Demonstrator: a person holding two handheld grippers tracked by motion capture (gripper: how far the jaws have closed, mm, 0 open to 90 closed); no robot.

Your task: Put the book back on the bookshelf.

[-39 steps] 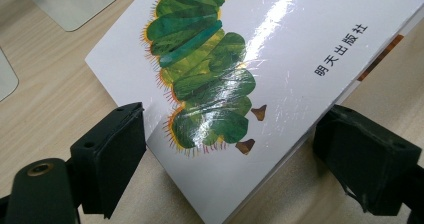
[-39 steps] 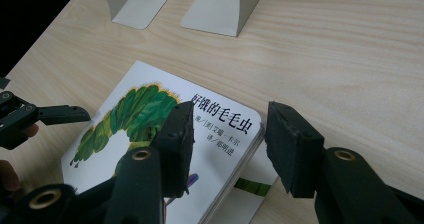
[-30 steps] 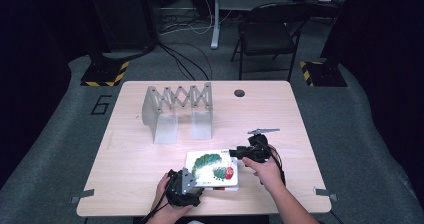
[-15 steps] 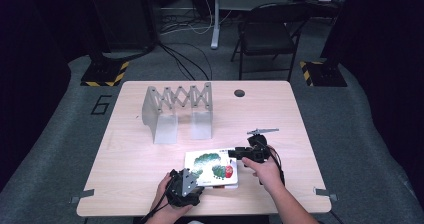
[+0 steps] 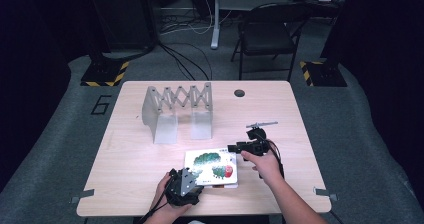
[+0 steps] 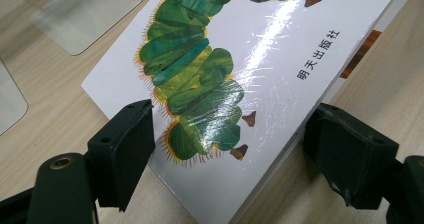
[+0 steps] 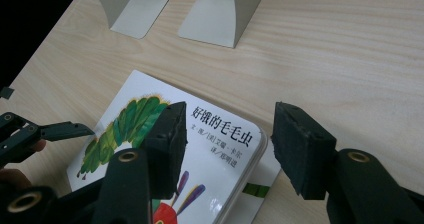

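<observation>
Since the earlier frame your right hand-held gripper (image 7: 227,139) jaws have just been opening, book corner between, pads apart | left hand-held gripper (image 6: 227,149) wide, straddles near edge, no grip | picture book (image 5: 211,167) flat on bench (image 5: 125,149) front | risk: glossy cover slips if you pinch only the corner | book rack (image 5: 178,111) beyond.

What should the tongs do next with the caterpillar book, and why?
Probably close the left tongs on the book. They straddle its near edge, open, pads not pressing. The right tongs have just been opening, one pad over the cover. The book lies flat, partly on another, with the folding rack standing behind.
</observation>
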